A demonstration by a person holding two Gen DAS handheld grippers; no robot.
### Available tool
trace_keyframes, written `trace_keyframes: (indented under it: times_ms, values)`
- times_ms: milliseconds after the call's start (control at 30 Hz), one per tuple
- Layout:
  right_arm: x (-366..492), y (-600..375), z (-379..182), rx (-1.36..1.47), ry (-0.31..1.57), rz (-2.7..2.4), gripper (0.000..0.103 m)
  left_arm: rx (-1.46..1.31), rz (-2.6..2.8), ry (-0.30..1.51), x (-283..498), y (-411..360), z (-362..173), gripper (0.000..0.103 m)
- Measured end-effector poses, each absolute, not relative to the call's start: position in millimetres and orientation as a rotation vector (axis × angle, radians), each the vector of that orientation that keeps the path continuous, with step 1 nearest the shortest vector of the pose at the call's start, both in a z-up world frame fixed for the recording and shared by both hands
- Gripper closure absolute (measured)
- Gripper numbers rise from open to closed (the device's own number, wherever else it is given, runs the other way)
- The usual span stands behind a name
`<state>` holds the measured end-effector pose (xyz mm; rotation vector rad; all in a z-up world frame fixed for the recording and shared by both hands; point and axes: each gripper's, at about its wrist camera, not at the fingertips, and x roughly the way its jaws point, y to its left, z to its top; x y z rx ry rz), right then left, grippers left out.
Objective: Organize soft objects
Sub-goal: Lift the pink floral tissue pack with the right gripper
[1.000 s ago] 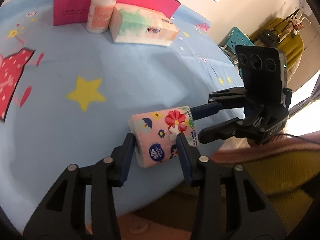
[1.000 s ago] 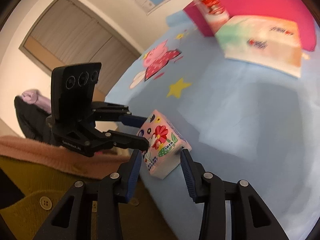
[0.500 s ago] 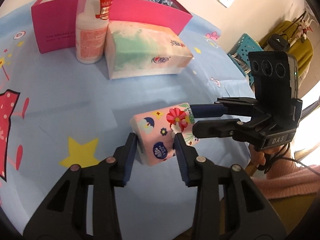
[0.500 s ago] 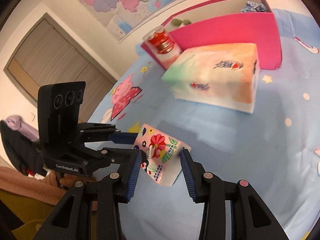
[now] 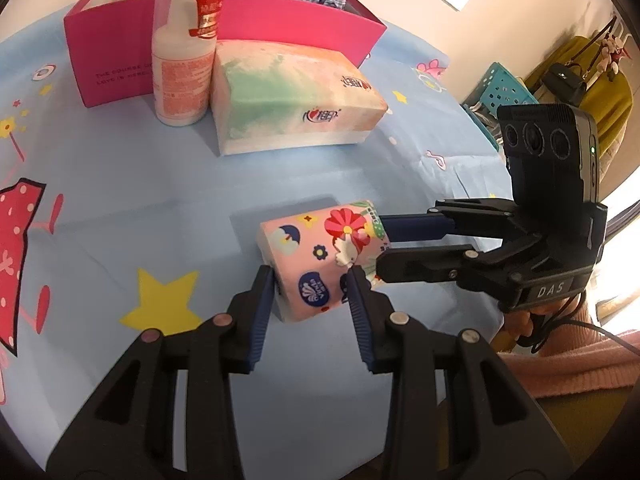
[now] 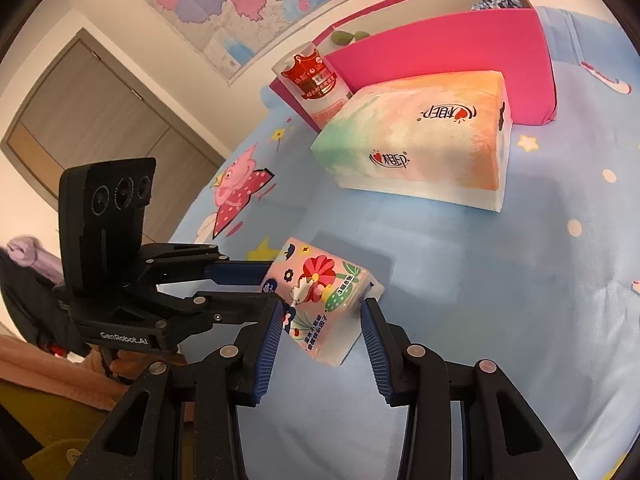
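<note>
A small pink tissue pack (image 5: 316, 256) with a red flower print hangs just above the blue cloth, casting a shadow behind it. My left gripper (image 5: 310, 276) is shut on its near end, both pads pressed into the soft wrap. From the right side my right gripper (image 5: 382, 246) clamps the other end. In the right wrist view the same pack (image 6: 320, 300) sits between my right gripper's (image 6: 322, 312) pads, and my left gripper (image 6: 268, 286) reaches in from the left.
Farther back lie a large pastel tissue pack (image 5: 292, 96), a white pump bottle (image 5: 184, 48) and an open pink box (image 5: 108, 52) holding a checked cloth. A pink sleeve (image 5: 580, 364) is at the table's near edge. Open blue cloth (image 6: 500, 280) lies to the right.
Both grippers have carried the small pack away from the table's edge toward the pink box. The left jaws have narrowed onto it.
</note>
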<state>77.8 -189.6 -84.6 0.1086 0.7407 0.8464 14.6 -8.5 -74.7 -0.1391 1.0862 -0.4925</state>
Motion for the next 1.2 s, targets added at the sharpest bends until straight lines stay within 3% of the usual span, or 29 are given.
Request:
trace_keyframes:
  times_ms: [633,1200]
  values:
    - [73.4,-194.2,-65.3,0.105,0.665,0.811,0.066,-0.126,-0.493,1.043,19.6,-15.5,-58.6,0.064]
    - [90.6,-204.8,-76.7,0.155,0.704,0.782,0.064,-0.139,-0.495,1.065,30.7,-20.0,-72.2,0.064]
